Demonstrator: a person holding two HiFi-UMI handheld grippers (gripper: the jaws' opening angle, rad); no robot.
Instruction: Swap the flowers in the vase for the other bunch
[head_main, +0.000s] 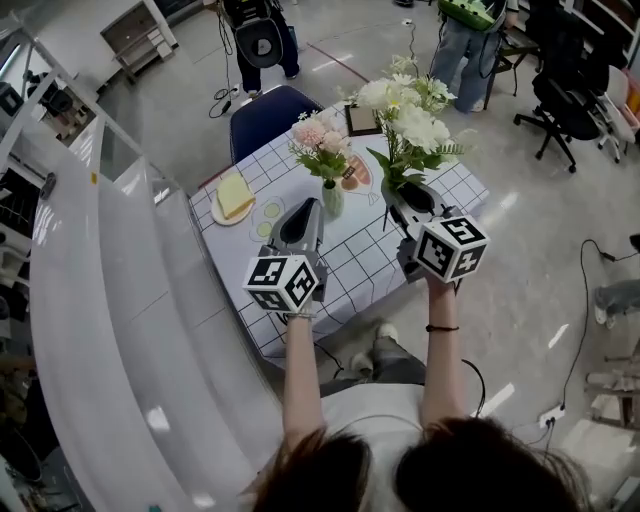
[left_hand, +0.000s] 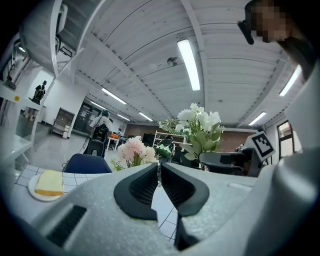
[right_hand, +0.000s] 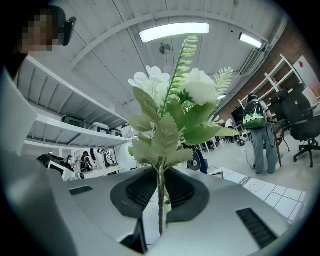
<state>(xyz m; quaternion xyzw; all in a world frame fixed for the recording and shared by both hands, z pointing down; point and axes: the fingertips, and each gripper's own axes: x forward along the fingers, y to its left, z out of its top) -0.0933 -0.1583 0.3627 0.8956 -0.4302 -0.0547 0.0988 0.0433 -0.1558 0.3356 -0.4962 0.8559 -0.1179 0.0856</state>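
A small pale green vase (head_main: 332, 201) stands on the checked tablecloth (head_main: 360, 265) with a pink bunch of flowers (head_main: 320, 138) in it. My left gripper (head_main: 314, 207) is just left of the vase, shut with nothing between its jaws; in the left gripper view (left_hand: 159, 172) the pink bunch (left_hand: 134, 150) shows past them. My right gripper (head_main: 400, 200) is to the vase's right, shut on the stem of a white bunch (head_main: 410, 112) held upright. In the right gripper view the stem (right_hand: 160, 200) runs between the pads (right_hand: 141, 192), below the white blooms (right_hand: 172, 115).
A plate with a yellow slice (head_main: 233, 197) sits at the table's left. A small framed picture (head_main: 362, 120) lies at the far side, and a blue chair (head_main: 270, 115) stands behind the table. White shelving (head_main: 100, 300) runs along the left. People and an office chair (head_main: 565, 90) are farther back.
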